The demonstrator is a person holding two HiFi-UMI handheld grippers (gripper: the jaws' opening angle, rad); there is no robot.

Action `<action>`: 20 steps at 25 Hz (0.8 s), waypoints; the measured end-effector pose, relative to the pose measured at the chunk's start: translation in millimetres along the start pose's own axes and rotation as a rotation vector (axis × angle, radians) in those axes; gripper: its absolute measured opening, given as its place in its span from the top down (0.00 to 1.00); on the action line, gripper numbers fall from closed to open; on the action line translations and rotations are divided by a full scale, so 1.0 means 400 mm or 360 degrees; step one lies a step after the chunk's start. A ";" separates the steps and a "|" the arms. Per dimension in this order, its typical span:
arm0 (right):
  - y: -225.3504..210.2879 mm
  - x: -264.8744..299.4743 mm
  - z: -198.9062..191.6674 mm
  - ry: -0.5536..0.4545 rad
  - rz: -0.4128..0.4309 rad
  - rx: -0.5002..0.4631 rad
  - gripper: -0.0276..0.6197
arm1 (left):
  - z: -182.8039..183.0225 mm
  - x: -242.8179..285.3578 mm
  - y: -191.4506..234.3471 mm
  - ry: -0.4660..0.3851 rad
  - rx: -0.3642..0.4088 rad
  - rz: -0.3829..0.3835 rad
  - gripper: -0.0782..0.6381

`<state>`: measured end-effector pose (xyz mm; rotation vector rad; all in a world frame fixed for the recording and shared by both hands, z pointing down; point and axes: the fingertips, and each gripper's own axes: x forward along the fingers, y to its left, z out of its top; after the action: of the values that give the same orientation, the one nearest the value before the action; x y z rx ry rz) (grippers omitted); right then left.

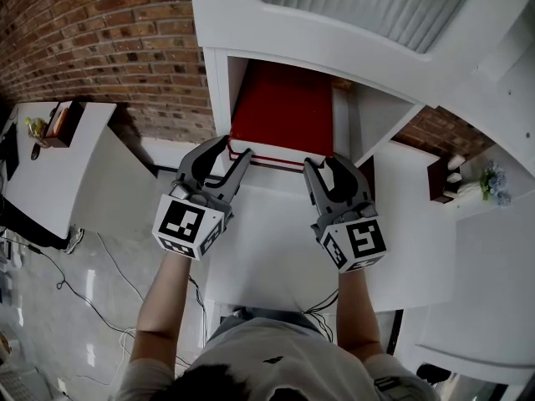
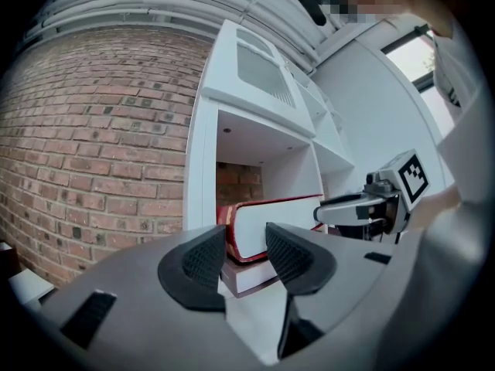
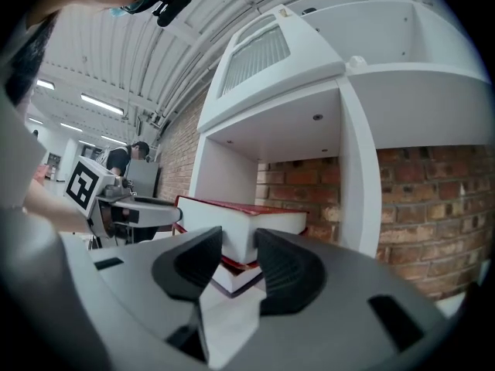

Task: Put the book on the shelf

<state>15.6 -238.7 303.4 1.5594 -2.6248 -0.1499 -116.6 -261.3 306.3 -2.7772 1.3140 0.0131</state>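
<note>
**Figure. Red book at the mouth of the shelf compartment; hazards of the final seating.**

The red book (image 1: 280, 111) lies flat inside the lower compartment of the white shelf (image 1: 217, 82), on top of a second book (image 1: 267, 162) with a darker cover. Its near edge appears to sit at, or just past, the compartment's front.

The left gripper (image 1: 233, 149) stands at the book's near-left corner and the right gripper (image 1: 324, 164) at its near-right corner. In each gripper view the jaws stand moderately apart, with the book's corner showing in the gap. Neither pair appears clamped on anything, though light contact at the corners cannot be ruled out.

Likely hazards:

- (a) **Skewing.** An uneven push from the two corners would probably turn the book, wedging one far corner against a compartment wall.
- (b) **Dragging the lower book.** Friction between the covers could carry the second book backward or twist it, leaving the stack crooked.
- (c) **Catching on withdrawal.** If the jaws close or snag on the cover as they leave, the book may slide out over the edge.
- (d) **Striking the uprights.** Both grippers work close to them, and a knock could jolt the stack.
</note>
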 end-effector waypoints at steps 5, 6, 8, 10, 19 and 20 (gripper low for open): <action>-0.002 0.008 -0.019 0.0030 -0.0004 -0.0002 0.73 | -0.020 0.007 0.005 0.0004 -0.0007 -0.0006 0.65; -0.002 0.008 -0.020 0.0028 -0.0003 -0.0001 0.73 | -0.021 0.007 0.006 -0.0002 -0.0007 -0.0009 0.65; -0.003 0.008 -0.021 0.0027 -0.0006 0.0007 0.73 | -0.020 0.008 0.006 -0.0011 0.0000 -0.0012 0.65; -0.003 0.008 -0.023 0.0028 -0.0005 0.0015 0.73 | -0.021 0.007 0.006 -0.0017 0.0000 -0.0014 0.65; -0.005 -0.008 -0.014 -0.0010 -0.0025 0.0061 0.73 | -0.022 -0.025 0.003 -0.0028 -0.0022 0.0001 0.66; -0.005 -0.014 -0.012 -0.0016 -0.0031 0.0069 0.73 | -0.018 -0.033 0.005 -0.0036 -0.0020 0.0014 0.67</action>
<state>20.5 -235.1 308.0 1.6023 -2.6383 -0.1028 -126.5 -253.0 313.9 -2.7728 1.3258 0.0535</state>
